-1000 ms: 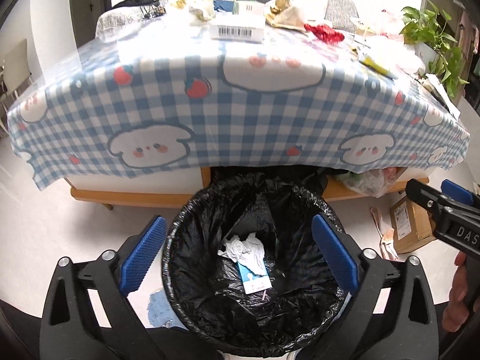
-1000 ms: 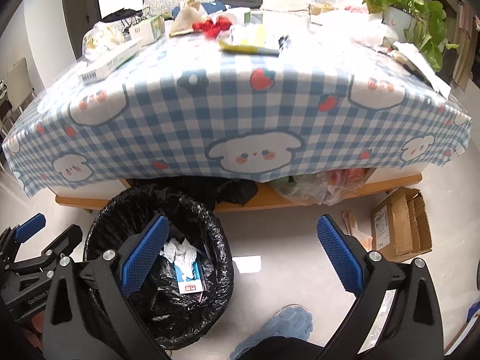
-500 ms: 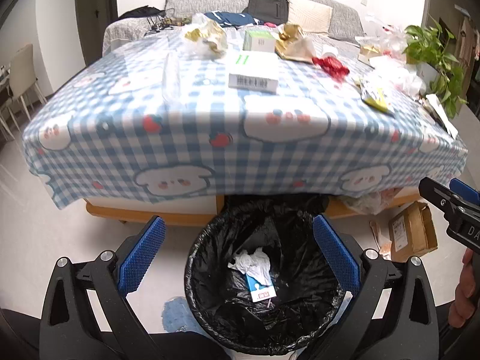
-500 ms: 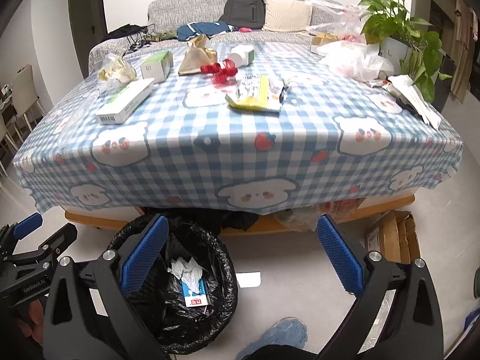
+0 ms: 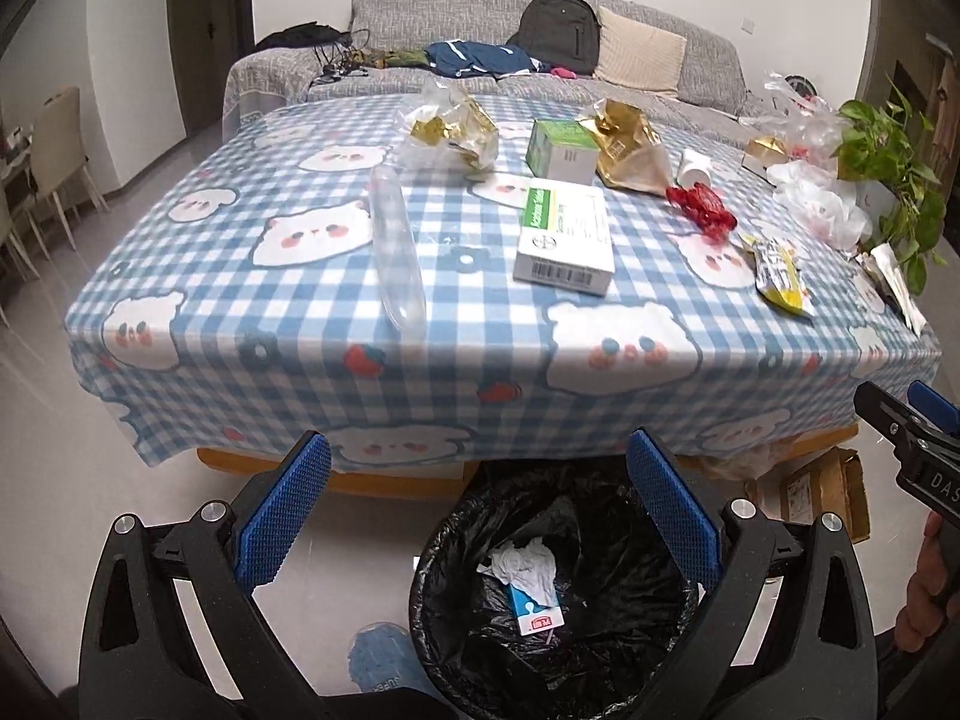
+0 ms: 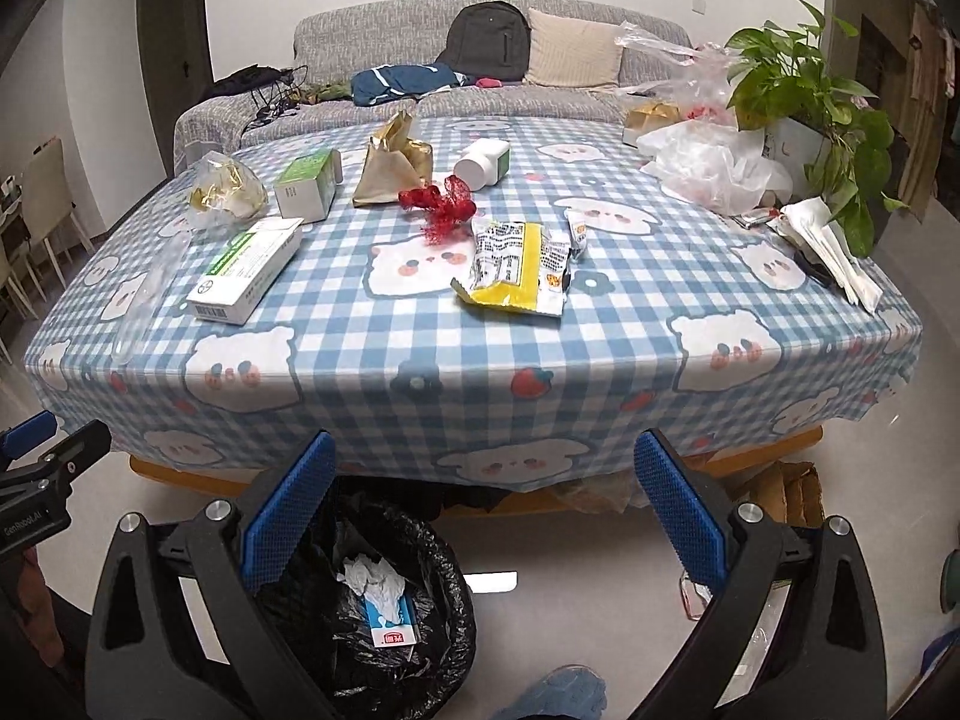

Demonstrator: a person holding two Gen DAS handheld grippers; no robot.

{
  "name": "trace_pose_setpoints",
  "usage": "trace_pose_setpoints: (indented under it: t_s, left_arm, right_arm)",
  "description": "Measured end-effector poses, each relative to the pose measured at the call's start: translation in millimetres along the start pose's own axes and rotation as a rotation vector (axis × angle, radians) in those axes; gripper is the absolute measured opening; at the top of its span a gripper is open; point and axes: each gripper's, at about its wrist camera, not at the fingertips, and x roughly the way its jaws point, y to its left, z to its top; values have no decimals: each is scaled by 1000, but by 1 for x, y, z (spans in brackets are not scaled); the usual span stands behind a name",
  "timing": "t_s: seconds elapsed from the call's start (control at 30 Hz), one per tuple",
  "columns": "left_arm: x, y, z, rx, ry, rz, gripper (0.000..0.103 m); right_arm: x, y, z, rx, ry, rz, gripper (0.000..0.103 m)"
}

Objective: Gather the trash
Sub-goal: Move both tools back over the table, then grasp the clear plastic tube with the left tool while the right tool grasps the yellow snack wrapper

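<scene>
Both the left gripper (image 5: 477,516) and right gripper (image 6: 483,507) are spread wide and empty, raised from the black-lined round bin (image 5: 540,648) at 6 o'clock; litter awaits on the blue checked worktop (image 6: 456,360) at 12 o'clock.

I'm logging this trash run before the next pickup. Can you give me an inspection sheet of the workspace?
Surface: table under checked cloth.
Job's things: bin on floor, holding tissue and a small carton; white box, yellow wrapper, red netting, gold bag on table.
Clutter: plastic bags, plant.
Grippers: left tool open, empty; right tool open, empty.
Cables: tangle on the sofa.
Surroundings: sofa, backpack, cardboard box on floor.
</scene>
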Motion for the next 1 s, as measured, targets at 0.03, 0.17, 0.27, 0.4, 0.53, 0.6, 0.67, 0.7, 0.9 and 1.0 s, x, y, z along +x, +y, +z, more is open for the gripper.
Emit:
trace_pose_setpoints:
  t_s: [0.03, 0.17, 0.27, 0.4, 0.53, 0.6, 0.67, 0.7, 0.9, 1.0]
  left_arm:
    - [0, 2, 4, -4, 0, 0, 97]
    - [5, 11, 25, -11, -6, 8, 97]
    - [9, 17, 43, -11, -18, 13, 97]
    - [16, 28, 66, -18, -31, 13, 97]
    - [31, 38, 85, -41, -13, 10, 97]
    - [39, 43, 92, -49, -4, 11, 97]
    - [48, 48, 99, -60, 6, 11, 97]
    - [53, 49, 102, -64, 15, 12, 97]
    - [88, 55, 121, -67, 58, 36, 96]
    - [101, 58, 130, -61, 61, 58, 96]
  right_arm:
    - [1, 0, 4, -1, -1, -2, 95]
    - [7, -3, 23, 0, -7, -10, 95]
    - [11, -5, 37, 6, -10, -18, 95]
    - [23, -8, 53, -7, -7, -38, 95]
    - [38, -11, 67, 1, 6, -37, 95]
    - [47, -13, 72, -1, 15, -39, 95]
    - [56, -15, 77, -2, 24, -48, 95]
    - [61, -17, 79, -1, 32, -54, 95]
    - [89, -21, 95, -6, 62, -72, 95]
    - [106, -21, 103, -6, 87, -70, 95]
